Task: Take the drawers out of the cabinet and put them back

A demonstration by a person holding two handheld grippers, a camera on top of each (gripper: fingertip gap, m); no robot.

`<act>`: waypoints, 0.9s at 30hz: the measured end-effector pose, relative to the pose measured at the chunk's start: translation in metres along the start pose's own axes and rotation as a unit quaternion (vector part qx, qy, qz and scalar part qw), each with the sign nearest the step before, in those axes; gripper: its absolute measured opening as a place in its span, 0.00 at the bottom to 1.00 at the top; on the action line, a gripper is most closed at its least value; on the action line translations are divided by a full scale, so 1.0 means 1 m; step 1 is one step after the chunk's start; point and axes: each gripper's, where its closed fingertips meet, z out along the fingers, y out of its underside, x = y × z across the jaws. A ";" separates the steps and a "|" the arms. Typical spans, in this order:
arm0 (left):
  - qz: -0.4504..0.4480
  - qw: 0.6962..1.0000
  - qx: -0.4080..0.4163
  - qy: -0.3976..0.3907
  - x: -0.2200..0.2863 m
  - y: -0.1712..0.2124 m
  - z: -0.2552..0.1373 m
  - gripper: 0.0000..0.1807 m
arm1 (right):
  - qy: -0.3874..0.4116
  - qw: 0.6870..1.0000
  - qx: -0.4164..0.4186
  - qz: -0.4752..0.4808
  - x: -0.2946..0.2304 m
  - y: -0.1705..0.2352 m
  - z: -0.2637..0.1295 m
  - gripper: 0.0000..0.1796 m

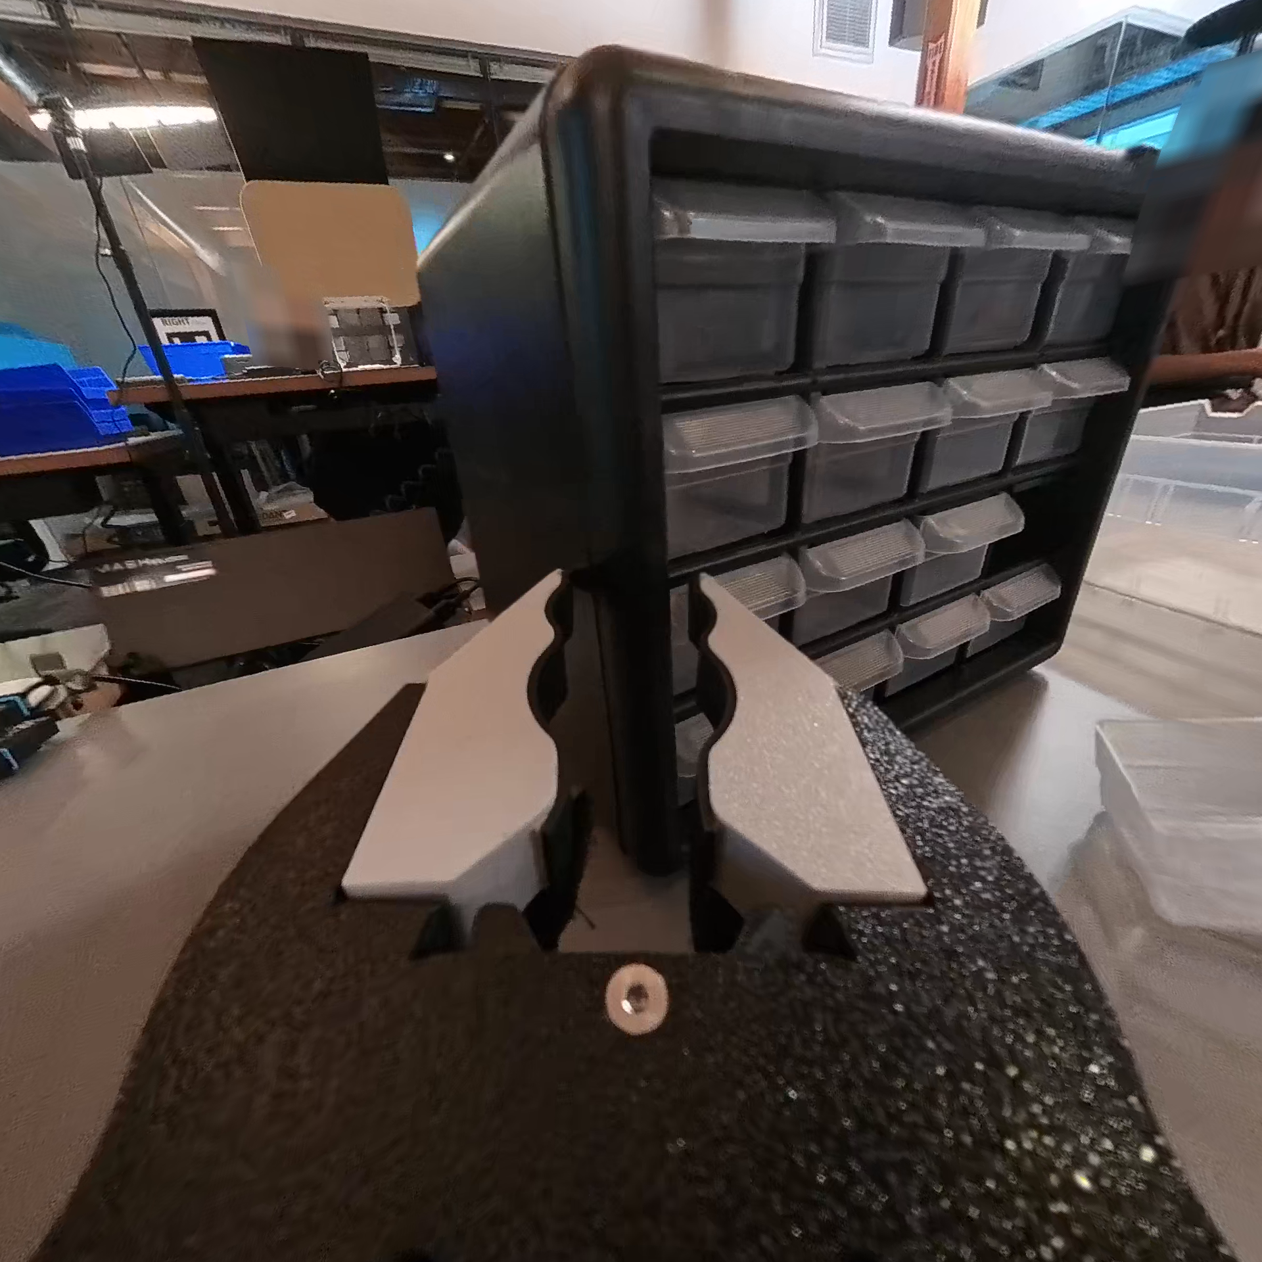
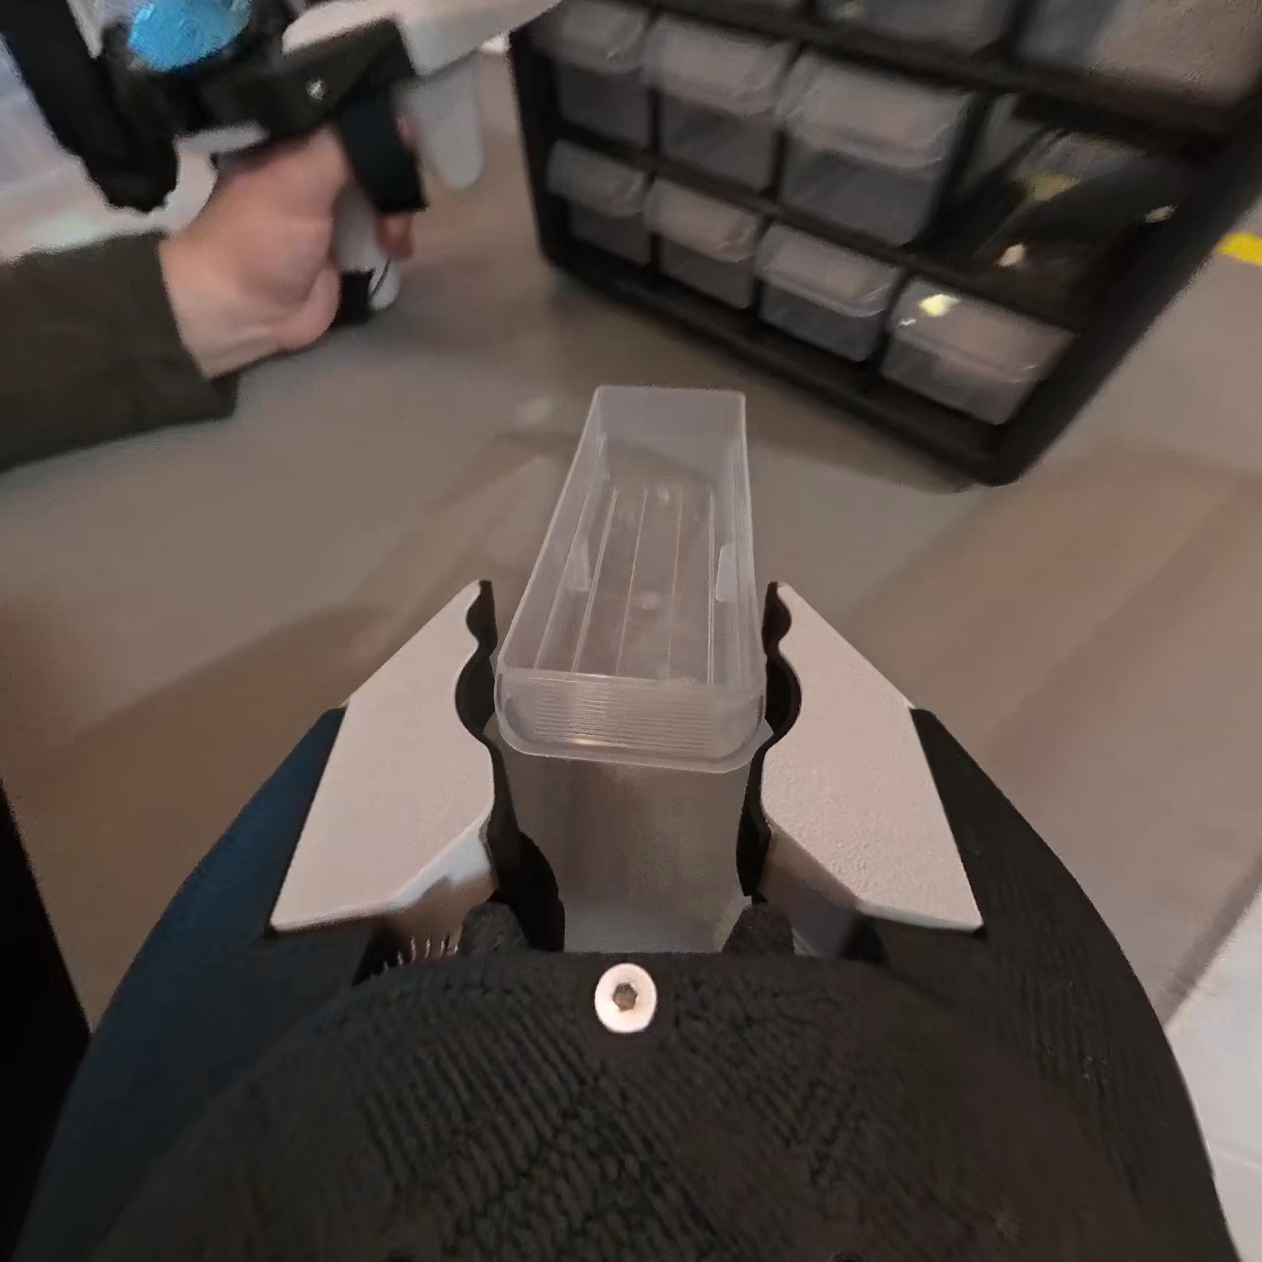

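Observation:
A black cabinet (image 1: 519,355) with rows of clear drawers stands on the grey table; it also shows in the right wrist view (image 2: 1011,451). One slot in its third row, at the right (image 1: 1072,526), is dark and empty. My left gripper (image 1: 632,587) is closed around the cabinet's front left corner post. In the right wrist view it (image 2: 444,102) is held by a hand (image 2: 259,273) at the cabinet's left edge. My right gripper (image 2: 628,601) is shut on the handle end of a clear drawer (image 2: 642,546), in front of the cabinet; the drawer is empty.
A clear plastic box (image 1: 1188,819) lies on the table (image 2: 273,546) at the right edge of the left wrist view. Larger clear bins (image 1: 1195,464) stand behind it. Desks with blue bins (image 1: 61,403) are beyond the table's left edge.

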 end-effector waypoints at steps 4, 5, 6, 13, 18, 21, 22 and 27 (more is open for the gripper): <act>-0.029 0.999 0.003 0.015 -0.001 -0.001 0.000 0.17 | 0.062 0.997 0.039 0.027 0.020 -0.016 -0.008 0.44; -0.032 0.999 0.003 0.016 -0.001 -0.001 0.000 0.17 | 0.072 0.996 0.046 0.033 0.023 -0.019 -0.009 0.44; -0.032 0.999 0.003 0.016 -0.001 -0.001 -0.001 0.17 | 0.082 0.994 0.054 0.037 0.026 -0.023 -0.010 0.44; -0.032 0.999 0.003 0.016 -0.001 -0.001 0.000 0.17 | 0.156 0.978 0.133 0.034 0.038 -0.062 -0.017 0.43; -0.033 0.999 0.003 0.016 -0.001 -0.001 -0.001 0.17 | 0.218 0.957 0.183 0.048 0.049 -0.075 -0.018 0.43; -0.033 0.999 0.003 0.017 -0.001 -0.001 -0.001 0.17 | 0.240 0.949 0.201 0.048 0.053 -0.080 -0.019 0.43; -0.034 0.999 0.003 0.017 -0.001 -0.001 -0.001 0.17 | 0.246 0.946 0.205 0.049 0.054 -0.081 -0.019 0.43; -0.037 0.999 0.003 0.019 -0.001 -0.001 -0.001 0.17 | 0.257 0.939 0.222 0.060 0.061 -0.091 -0.019 0.43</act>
